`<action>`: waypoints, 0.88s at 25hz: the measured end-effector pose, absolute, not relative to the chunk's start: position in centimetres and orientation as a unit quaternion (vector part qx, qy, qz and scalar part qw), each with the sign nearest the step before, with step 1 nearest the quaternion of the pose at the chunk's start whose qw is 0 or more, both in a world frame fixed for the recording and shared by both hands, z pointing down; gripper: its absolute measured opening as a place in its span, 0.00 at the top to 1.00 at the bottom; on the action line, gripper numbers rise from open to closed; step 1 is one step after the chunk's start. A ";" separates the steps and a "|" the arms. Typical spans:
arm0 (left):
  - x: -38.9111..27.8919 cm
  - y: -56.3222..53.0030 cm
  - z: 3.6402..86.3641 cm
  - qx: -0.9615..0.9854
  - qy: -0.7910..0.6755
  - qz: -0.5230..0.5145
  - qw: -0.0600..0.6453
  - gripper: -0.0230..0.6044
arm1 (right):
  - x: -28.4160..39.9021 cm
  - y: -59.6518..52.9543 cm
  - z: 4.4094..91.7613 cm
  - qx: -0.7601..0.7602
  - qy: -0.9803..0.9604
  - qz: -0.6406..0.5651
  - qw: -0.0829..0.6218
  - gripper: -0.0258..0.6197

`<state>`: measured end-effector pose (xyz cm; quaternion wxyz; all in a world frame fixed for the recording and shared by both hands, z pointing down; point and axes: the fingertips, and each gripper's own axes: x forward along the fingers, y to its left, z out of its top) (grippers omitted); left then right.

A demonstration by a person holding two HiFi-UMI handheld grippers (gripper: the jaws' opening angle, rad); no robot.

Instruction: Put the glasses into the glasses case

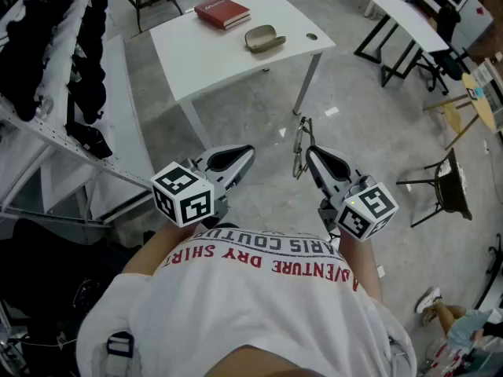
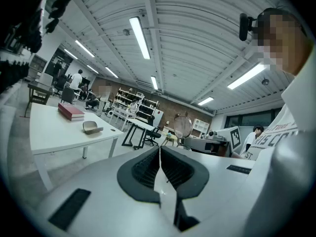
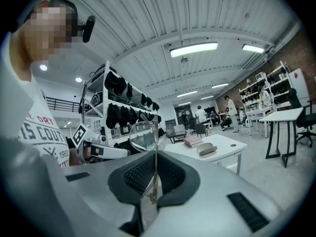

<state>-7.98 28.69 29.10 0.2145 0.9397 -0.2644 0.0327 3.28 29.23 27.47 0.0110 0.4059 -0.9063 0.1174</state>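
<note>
The thin wire-framed glasses point(image 1: 299, 146) hang in the air over the floor, pinched by my right gripper point(image 1: 311, 155), which is shut on them. In the right gripper view a round lens point(image 3: 143, 137) sticks up from the closed pads point(image 3: 156, 154). My left gripper point(image 1: 242, 157) is level beside it, shut with nothing between its jaws point(image 2: 159, 149). The beige glasses case point(image 1: 264, 38) lies open on the white table point(image 1: 196, 57) ahead, well apart from both grippers. It also shows as the case point(image 3: 206, 148) in the right gripper view and the case point(image 2: 91, 128) in the left gripper view.
A red book point(image 1: 224, 12) lies on the table behind the case. A rack of dark items point(image 1: 71, 61) stands at the left. Another white table point(image 1: 405, 22) and chairs point(image 1: 444, 183) are at the right. Grey floor lies between me and the table.
</note>
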 end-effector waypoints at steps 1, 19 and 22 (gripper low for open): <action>-7.8 28.7 28.9 0.941 -0.264 0.032 0.212 0.92 | 3.4 29.2 27.4 0.406 -0.906 0.115 0.010 0.91; -6.9 26.6 29.6 0.945 -0.253 0.030 0.208 0.92 | 4.2 27.3 28.1 0.420 -0.901 0.112 0.015 0.91; -6.9 25.0 30.0 0.945 -0.251 0.031 0.209 0.92 | 4.3 25.7 28.5 0.421 -0.899 0.116 0.014 0.91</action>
